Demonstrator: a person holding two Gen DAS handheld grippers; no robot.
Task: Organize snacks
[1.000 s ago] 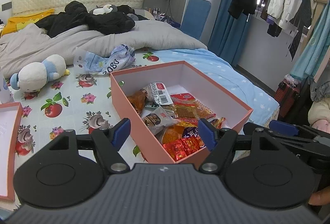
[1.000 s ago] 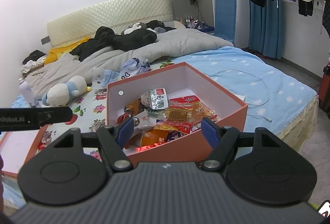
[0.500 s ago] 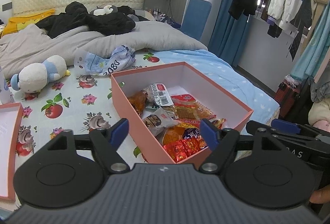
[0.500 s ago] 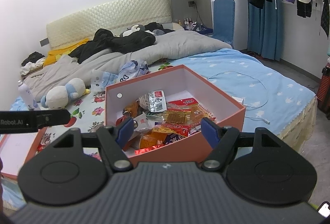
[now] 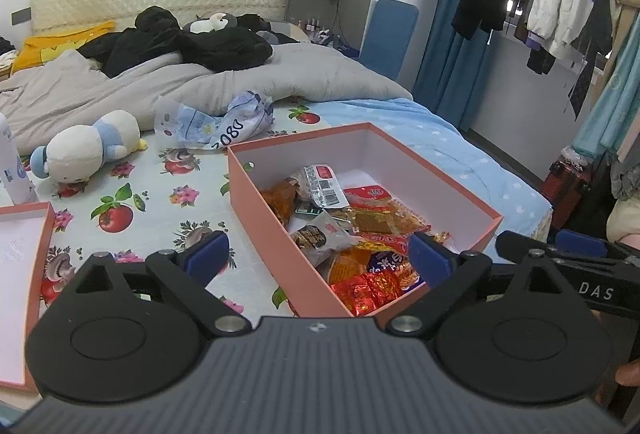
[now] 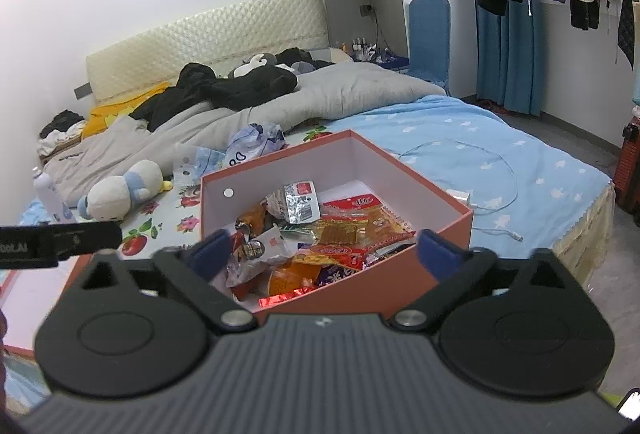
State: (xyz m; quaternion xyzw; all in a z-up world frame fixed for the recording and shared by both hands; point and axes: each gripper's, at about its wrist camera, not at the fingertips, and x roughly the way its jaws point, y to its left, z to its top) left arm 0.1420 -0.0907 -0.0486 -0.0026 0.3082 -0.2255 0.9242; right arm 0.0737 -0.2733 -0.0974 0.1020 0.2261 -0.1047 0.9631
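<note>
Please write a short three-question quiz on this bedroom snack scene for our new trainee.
1. True or false: the salmon box on the bed holds snack packets.
2. What lies beside the plush toy: A) a laptop, B) a crumpled plastic bag, C) a shoe?
3. Fill in: the box lid lies to the box's ____ in the left wrist view.

Key: 1 true; 2 B; 3 left.
</note>
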